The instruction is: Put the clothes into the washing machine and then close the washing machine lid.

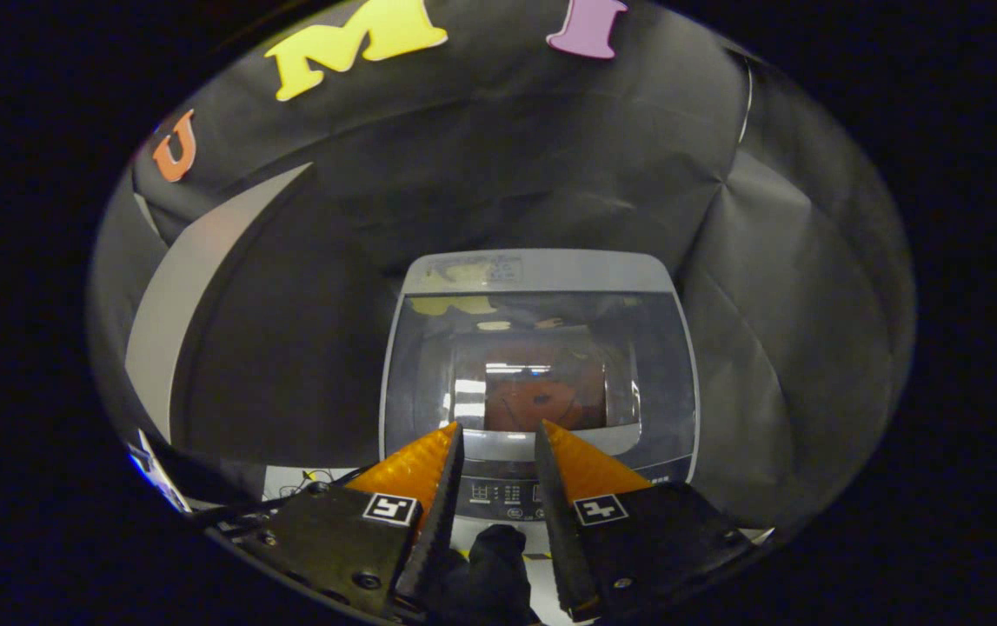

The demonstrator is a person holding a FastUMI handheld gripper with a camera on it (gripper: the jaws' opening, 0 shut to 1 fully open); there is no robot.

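Looks like we're done: washing machine (540, 382) lid (540, 369) sits flat with orange clothes (541, 396) showing through it, so our gripper (498, 428) hangs above, fingers apart and empty.

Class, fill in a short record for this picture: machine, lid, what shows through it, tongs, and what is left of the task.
machine: top-loading washing machine, ahead of the tongs
lid: closed lid, glossy with reflections
through lid: something orange-red in the tub, likely the clothes
control panel: control panel, between the fingertips
tongs: tongs open, holding nothing
task left: seemingly none
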